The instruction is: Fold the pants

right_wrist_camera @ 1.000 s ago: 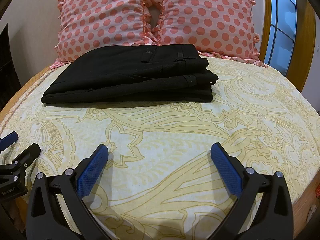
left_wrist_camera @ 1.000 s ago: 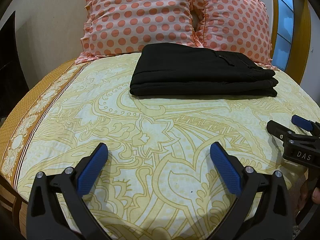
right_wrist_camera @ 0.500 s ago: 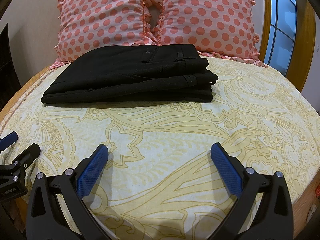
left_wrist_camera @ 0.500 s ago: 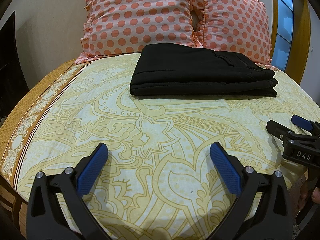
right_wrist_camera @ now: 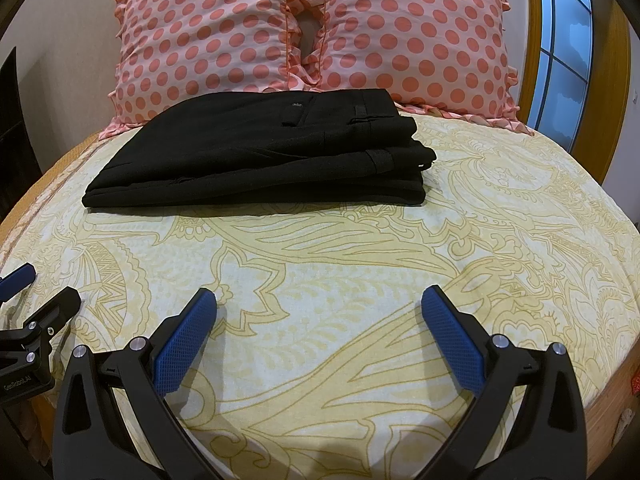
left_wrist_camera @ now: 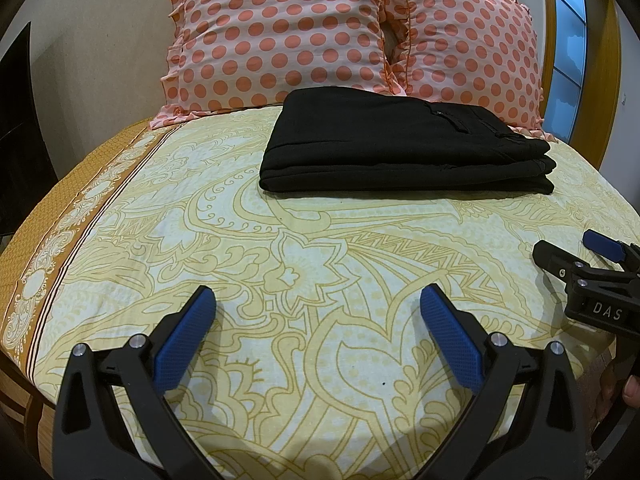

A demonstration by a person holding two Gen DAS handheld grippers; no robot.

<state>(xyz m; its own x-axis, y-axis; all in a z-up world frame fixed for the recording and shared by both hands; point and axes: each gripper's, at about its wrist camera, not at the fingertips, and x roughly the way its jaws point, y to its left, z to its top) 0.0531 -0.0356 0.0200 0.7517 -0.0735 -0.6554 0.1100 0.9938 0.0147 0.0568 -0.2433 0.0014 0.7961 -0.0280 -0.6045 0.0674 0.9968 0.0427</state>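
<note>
The black pants (left_wrist_camera: 400, 148) lie folded in a flat stack on the yellow patterned bed, just in front of the pillows; they also show in the right wrist view (right_wrist_camera: 264, 156). My left gripper (left_wrist_camera: 318, 300) is open and empty, low over the bed's near part, well short of the pants. My right gripper (right_wrist_camera: 319, 300) is open and empty too, beside it. The right gripper shows at the right edge of the left wrist view (left_wrist_camera: 588, 264); the left gripper shows at the left edge of the right wrist view (right_wrist_camera: 32, 292).
Two pink polka-dot pillows (left_wrist_camera: 280, 36) (right_wrist_camera: 412, 28) lean against the wall behind the pants. The yellow bedsheet (left_wrist_camera: 320, 248) has an orange border on the left (left_wrist_camera: 60, 232). A wooden window frame (right_wrist_camera: 536, 40) stands at the right.
</note>
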